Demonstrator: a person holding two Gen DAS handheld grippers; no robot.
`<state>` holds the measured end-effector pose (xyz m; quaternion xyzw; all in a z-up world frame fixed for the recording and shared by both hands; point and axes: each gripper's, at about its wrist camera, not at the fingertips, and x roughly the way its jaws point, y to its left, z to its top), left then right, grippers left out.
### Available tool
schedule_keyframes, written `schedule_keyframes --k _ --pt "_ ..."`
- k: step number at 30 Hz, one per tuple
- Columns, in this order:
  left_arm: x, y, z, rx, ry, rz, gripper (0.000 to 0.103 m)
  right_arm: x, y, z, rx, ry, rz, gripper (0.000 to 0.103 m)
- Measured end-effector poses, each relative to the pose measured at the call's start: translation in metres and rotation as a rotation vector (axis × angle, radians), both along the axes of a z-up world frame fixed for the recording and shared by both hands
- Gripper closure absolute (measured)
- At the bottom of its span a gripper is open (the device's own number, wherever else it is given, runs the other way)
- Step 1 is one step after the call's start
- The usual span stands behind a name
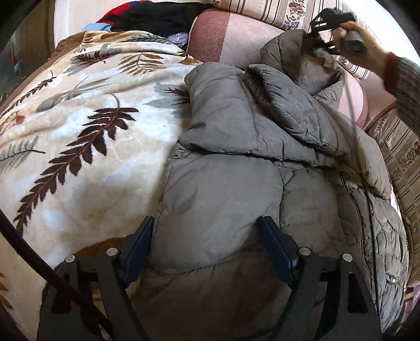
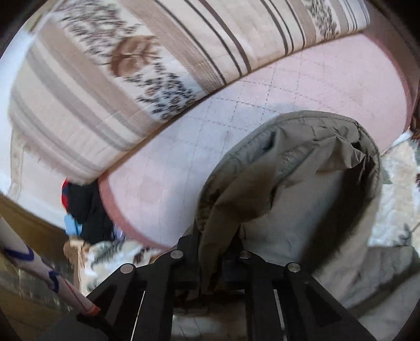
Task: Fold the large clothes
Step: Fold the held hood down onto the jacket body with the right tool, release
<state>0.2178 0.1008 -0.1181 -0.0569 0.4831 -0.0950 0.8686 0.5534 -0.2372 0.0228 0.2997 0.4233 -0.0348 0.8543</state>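
Observation:
A grey-olive quilted puffer jacket (image 1: pixel 252 162) lies on the bed, partly folded, its sleeve laid across the body. My left gripper (image 1: pixel 207 244) is open, its blue-padded fingers (image 1: pixel 139 249) straddling the jacket's near puffy edge. My right gripper (image 1: pixel 319 34) shows far at the upper right, hand-held, lifting the jacket's hood end. In the right wrist view the right gripper (image 2: pixel 219 251) is shut on the hood's edge fabric (image 2: pixel 220 223), and the hood (image 2: pixel 302 168) hangs open ahead of it.
A cream blanket with brown fern leaves (image 1: pixel 78 126) covers the bed at left. A pink quilted cushion (image 2: pixel 236 110) and a striped floral pillow (image 2: pixel 131 68) lie behind the hood. A pile of dark and red clothes (image 1: pixel 152 15) sits at the far back.

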Motion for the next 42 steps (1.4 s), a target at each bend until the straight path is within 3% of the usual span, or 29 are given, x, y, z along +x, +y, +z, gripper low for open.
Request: schedule_keyframes --k 4,8,13,16,21,28,33,36,38,40,42 --pt "-0.006 0.001 0.006 0.007 -0.021 0.004 0.023 -0.047 0.024 0.031 -0.094 -0.024 0.07 0.094" --pt "-0.012 0.009 0.017 -0.037 -0.057 0.011 0.023 -0.109 0.048 0.051 -0.18 -0.034 0.156 0.095" --pt "-0.011 0.03 0.02 -0.12 -0.039 0.049 0.023 -0.208 0.078 0.053 -0.199 -0.028 0.273 0.096" --pt "-0.012 0.04 0.021 -0.131 -0.043 0.083 0.023 -0.256 0.09 0.043 -0.185 -0.02 0.33 0.096" --pt "-0.016 0.046 0.025 -0.102 -0.076 0.127 0.023 -0.326 0.104 -0.022 -0.109 0.05 0.371 0.096" --pt "-0.037 0.053 0.038 -0.02 -0.079 0.216 0.023 -0.3 0.083 -0.126 -0.059 0.167 0.287 0.096" --pt "-0.054 0.044 0.063 0.059 -0.097 0.2 0.023 -0.288 0.067 -0.154 0.009 0.17 0.283 0.095" --pt "-0.051 0.033 0.076 0.079 -0.087 0.19 0.023 -0.3 0.061 -0.144 0.02 0.128 0.297 0.083" --pt "-0.047 0.021 0.086 0.081 -0.084 0.174 0.023 -0.314 0.054 -0.132 0.025 0.094 0.311 0.058" --pt "-0.042 0.006 0.095 0.094 -0.092 0.157 0.023 -0.33 0.044 -0.12 0.033 0.061 0.317 0.046" --pt "-0.036 -0.012 0.104 0.109 -0.102 0.133 0.023 -0.344 0.031 -0.108 0.047 0.035 0.332 0.046"
